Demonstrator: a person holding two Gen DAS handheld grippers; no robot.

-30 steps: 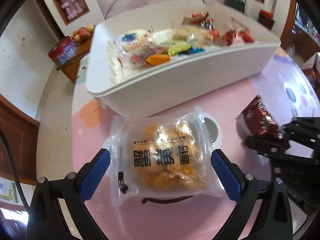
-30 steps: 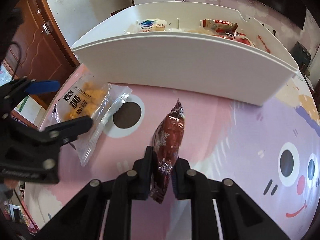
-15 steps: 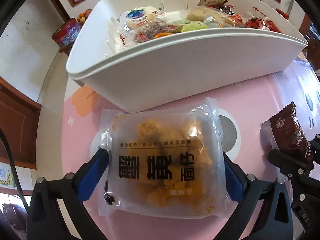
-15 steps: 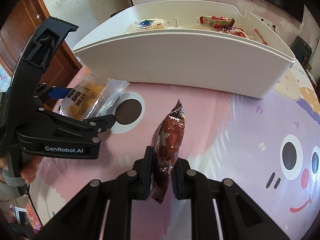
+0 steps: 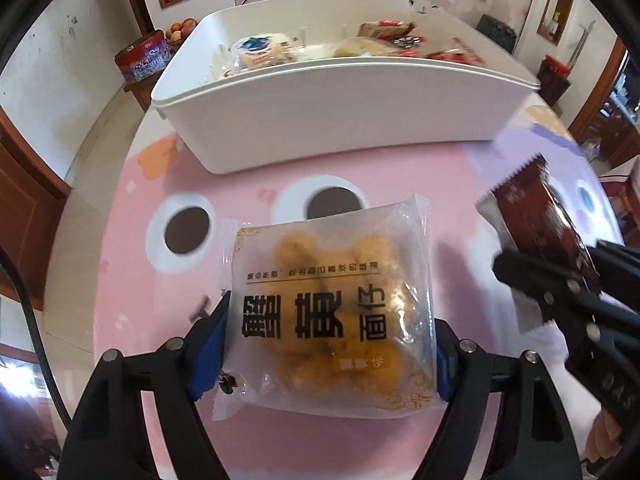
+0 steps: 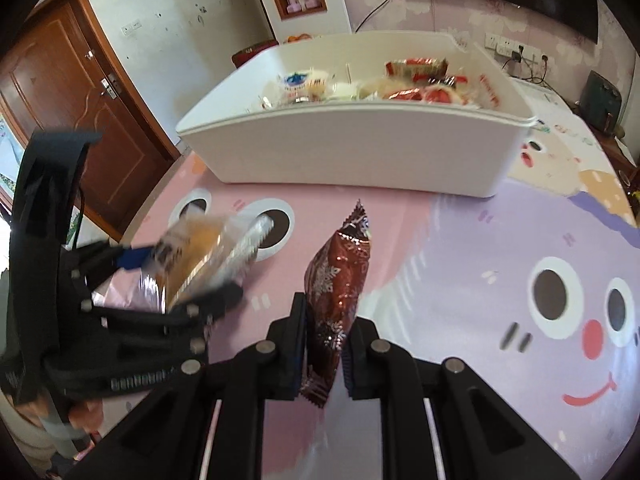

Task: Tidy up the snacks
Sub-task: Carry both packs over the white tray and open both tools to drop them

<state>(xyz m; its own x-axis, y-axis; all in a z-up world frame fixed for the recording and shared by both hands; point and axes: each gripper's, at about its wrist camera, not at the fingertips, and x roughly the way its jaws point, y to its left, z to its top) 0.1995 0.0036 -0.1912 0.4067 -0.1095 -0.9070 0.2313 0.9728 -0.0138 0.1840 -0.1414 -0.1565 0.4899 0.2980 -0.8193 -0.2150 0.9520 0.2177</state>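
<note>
Blurred clear snack pack edge-on, half hidden behind left tool

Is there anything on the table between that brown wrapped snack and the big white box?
Nothing: in the right wrist view, only bare pink tablecloth lies between the brown snack, held by the right tongs, and the white box.

Left claw: black plastic fingers with blue pads, silver screws, white lettering on its side. Right claw: black, silver screws, thin black cable.
</note>
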